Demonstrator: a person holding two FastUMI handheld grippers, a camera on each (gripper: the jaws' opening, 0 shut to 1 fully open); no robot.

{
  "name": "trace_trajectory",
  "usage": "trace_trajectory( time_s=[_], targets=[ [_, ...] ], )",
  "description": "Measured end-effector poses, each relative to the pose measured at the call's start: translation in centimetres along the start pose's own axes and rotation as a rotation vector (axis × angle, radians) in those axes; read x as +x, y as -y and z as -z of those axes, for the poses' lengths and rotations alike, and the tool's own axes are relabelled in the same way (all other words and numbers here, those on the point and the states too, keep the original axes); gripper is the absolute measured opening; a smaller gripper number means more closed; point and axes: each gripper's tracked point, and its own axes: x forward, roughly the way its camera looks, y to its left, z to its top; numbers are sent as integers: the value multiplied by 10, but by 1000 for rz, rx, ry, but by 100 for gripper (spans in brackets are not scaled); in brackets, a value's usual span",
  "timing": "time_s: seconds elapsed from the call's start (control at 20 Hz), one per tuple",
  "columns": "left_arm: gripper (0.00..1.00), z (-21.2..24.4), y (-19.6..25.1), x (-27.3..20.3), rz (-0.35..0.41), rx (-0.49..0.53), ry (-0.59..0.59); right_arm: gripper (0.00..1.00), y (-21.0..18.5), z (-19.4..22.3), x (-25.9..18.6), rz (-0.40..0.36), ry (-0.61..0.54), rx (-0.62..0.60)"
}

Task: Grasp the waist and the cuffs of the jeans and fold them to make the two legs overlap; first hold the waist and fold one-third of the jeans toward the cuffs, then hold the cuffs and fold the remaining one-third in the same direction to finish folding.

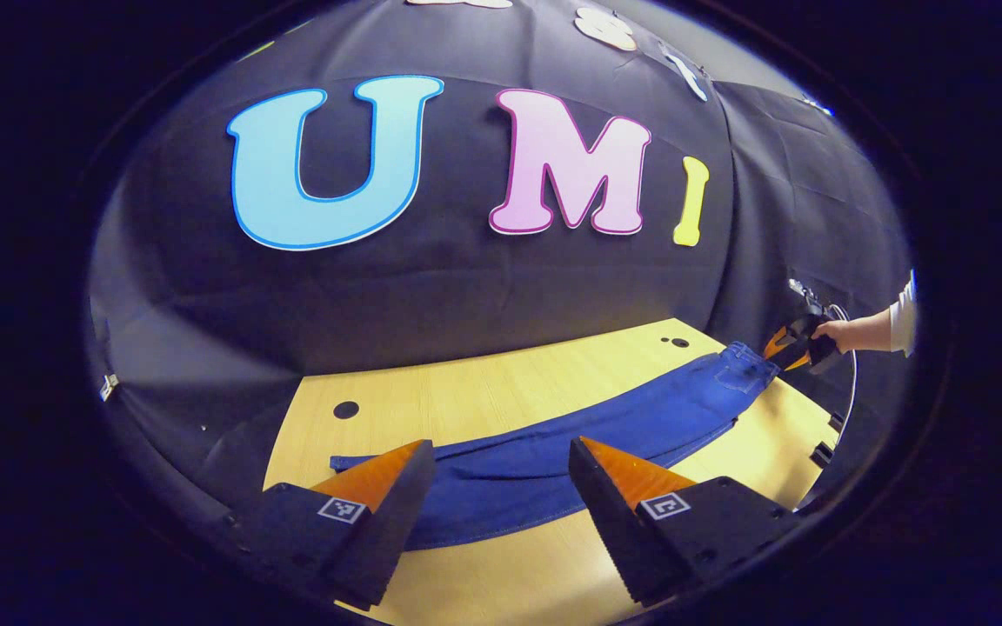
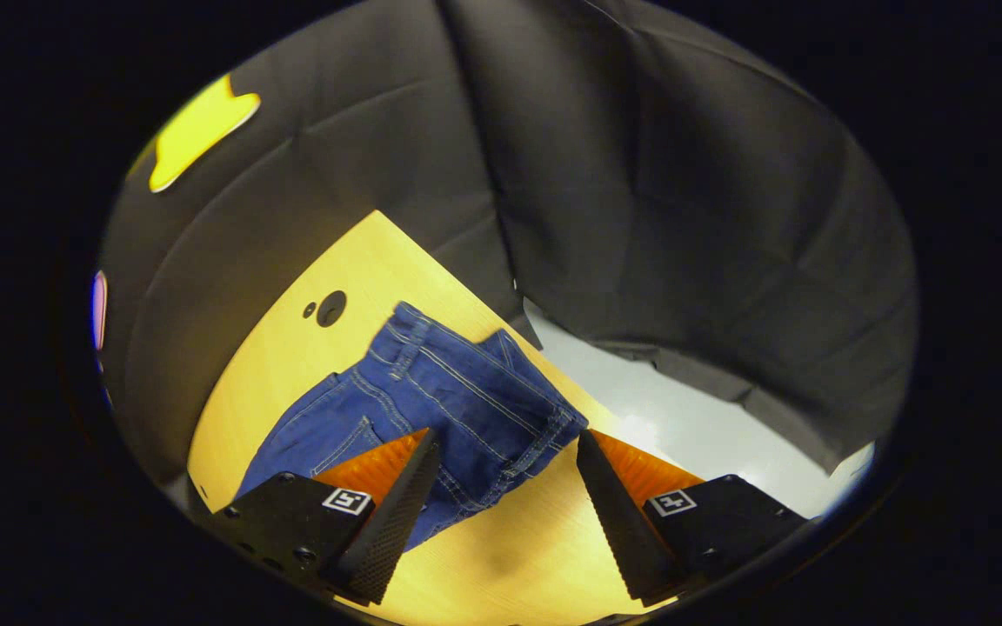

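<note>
So from where I'm sitting, the blue denim jeans point(image 1: 553, 443) are laid out long across the light wooden tabletop point(image 1: 466, 391), legs already stacked one over the other from what I can make out. In the left gripper view, the left gripper point(image 1: 498, 461) hangs over the cuff end with its black-and-orange fingers spread wide, nothing between them, just denim and table underneath. Way off at the far end of the jeans I can see the right gripper point(image 1: 792, 349) with a hand point(image 1: 840, 333) wrapped around it, sitting right at the waist.

In the right gripper view, the right gripper point(image 2: 505, 452) is also spread apart, fingers either side of the waistband point(image 2: 544, 435) area but not pinching it. The waist lies a bit rumpled near the table's edge, with a pale floor point(image 2: 692, 417) beyond. There's a dark round hole point(image 2: 331, 308) in the tabletop just past the jeans.
</note>
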Motion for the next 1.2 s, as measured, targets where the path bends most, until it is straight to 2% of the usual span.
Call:
trace_trajectory(
  time_s=[0.15, 0.2, 0.25, 0.3, 0.45, 0.55, 0.6, 0.65, 0.75, 1.05, 1.2],
  targets=[
    [99, 10, -2, -1, -40, -35, -30, 99, 4, 11, 23, -11, -37, 72],
    [98, 14, -3, 0, -48, -46, -41, 99, 1, -4, 27, -25, 32, 92],
    [98, 16, -3, -1, -60, -54, -51, 91, -6, -3, 31, -68, 24, 103],
    [99, 20, -3, 0, -69, -58, -62, 74, -9, 5, 30, -87, -18, 102],
    [99, 25, -4, -1, -90, -74, -65, 22, -14, -7, 31, -108, 29, 117],
    [99, 25, -6, -2, -89, -91, -61, 15, -22, -17, 16, -131, 94, 109],
    [99, 28, -7, -2, -88, -92, -63, 22, -26, -27, 6, -153, 137, 105],
    [99, 26, -9, -3, -83, -90, -60, 10, -35, -36, -9, -193, 166, 96],
    [99, 29, -18, -7, -73, -82, -64, 10, -55, -51, -43, -250, 235, 47],
    [99, 31, -40, -25, -21, -130, -27, 9, -128, -52, -187, -436, 416, -222],
    [99, 35, -56, -40, -11, -171, -9, 9, -159, -41, -239, -530, 437, -375]
  ],
)
